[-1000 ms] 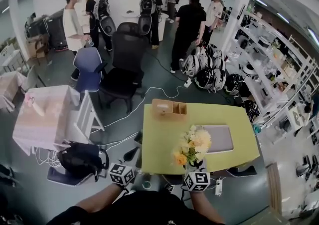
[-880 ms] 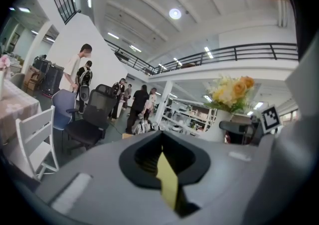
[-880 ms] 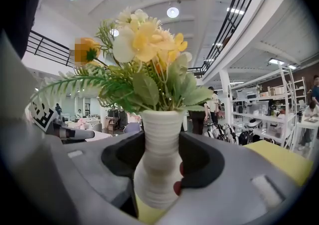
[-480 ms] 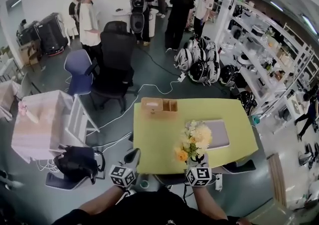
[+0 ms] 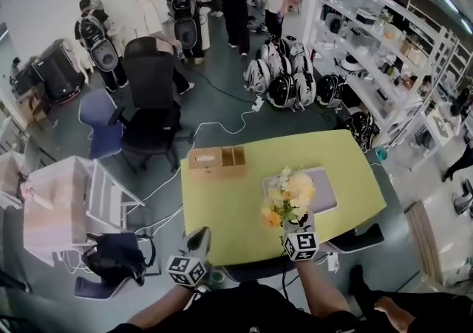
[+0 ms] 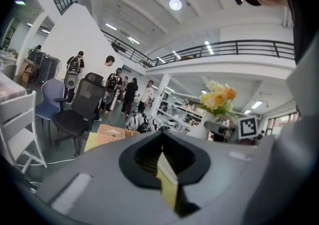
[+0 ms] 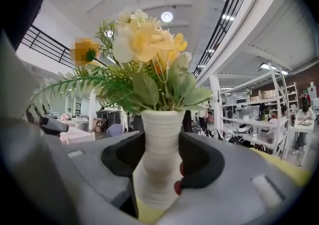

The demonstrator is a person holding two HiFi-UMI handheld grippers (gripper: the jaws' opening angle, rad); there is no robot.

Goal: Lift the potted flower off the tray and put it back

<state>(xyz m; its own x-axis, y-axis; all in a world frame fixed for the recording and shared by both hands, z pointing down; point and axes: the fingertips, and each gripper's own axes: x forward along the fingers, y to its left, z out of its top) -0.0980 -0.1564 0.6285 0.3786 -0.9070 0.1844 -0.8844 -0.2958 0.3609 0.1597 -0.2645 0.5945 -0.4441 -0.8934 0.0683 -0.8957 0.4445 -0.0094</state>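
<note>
The potted flower, yellow and white blooms in a white ribbed vase, sits between the jaws of my right gripper, which is shut on the vase's body. In the head view my right gripper is at the near side of the green table, and the blooms overlap the left edge of the grey tray. The vase's base is hidden. My left gripper hangs at the table's near left edge. Its jaws are shut, nothing held. The flowers also show in the left gripper view.
A wooden box stands at the table's far left edge. A black office chair, a white table and a black bag are to the left. Several people stand farther off, with shelving on the right.
The head view has swung so the table sits higher and more to the left. Both grippers moved along the near edge; the flower stays in the right gripper, closer to the tray.
</note>
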